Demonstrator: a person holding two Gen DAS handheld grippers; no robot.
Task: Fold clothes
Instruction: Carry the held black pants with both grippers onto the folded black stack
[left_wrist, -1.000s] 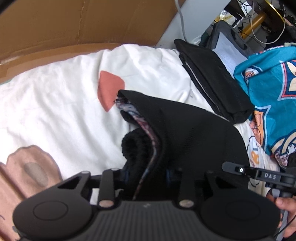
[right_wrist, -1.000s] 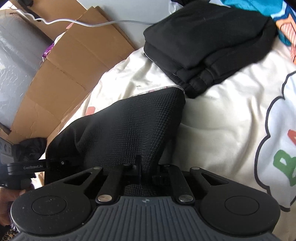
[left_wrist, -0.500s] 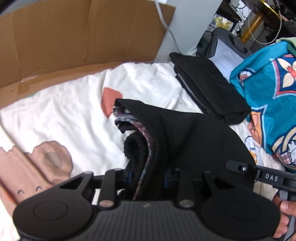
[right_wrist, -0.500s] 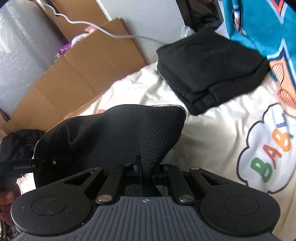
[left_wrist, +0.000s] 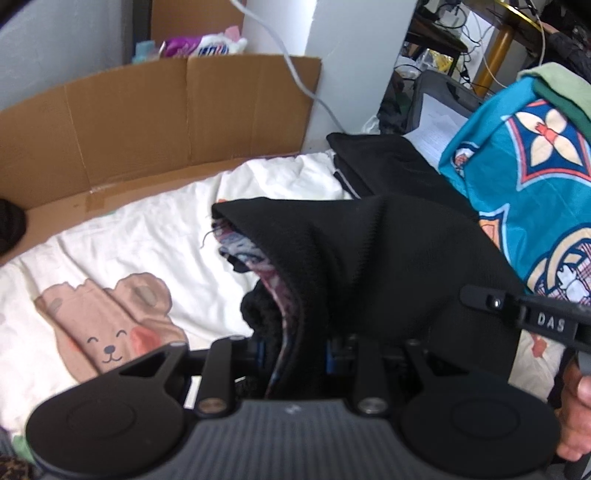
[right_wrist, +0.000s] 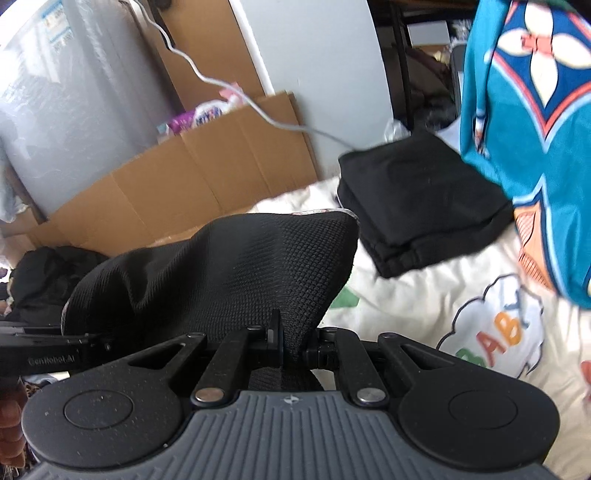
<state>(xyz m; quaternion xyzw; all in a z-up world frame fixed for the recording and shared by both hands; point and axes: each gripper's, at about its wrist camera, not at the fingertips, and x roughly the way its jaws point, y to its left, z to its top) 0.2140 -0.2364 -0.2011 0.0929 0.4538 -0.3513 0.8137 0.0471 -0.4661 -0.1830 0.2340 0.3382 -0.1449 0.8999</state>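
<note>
**Black knit garment lifted between two grippers**

Black mesh-knit garment (left_wrist: 388, 266) hung clamped in both grippers above a cream printed bedsheet (left_wrist: 155, 236). Left gripper (left_wrist: 295, 350) clenched on a thick bunched edge, patterned lining and a dark rolled fold showing just ahead of its jaws. Right gripper (right_wrist: 295, 343) pinched tight on a thin corner of the same cloth (right_wrist: 236, 273), fabric rising forward from the jaws and stretching off to the left toward the other tool. Folded black clothes (right_wrist: 421, 206) stacked well beyond the right jaws, ahead and to the right, on the sheet. Teal patterned cloth (right_wrist: 535, 140) further right of that. Brown cardboard (left_wrist: 159, 122) standing far ahead of the left jaws, past the sheet's edge.
</note>
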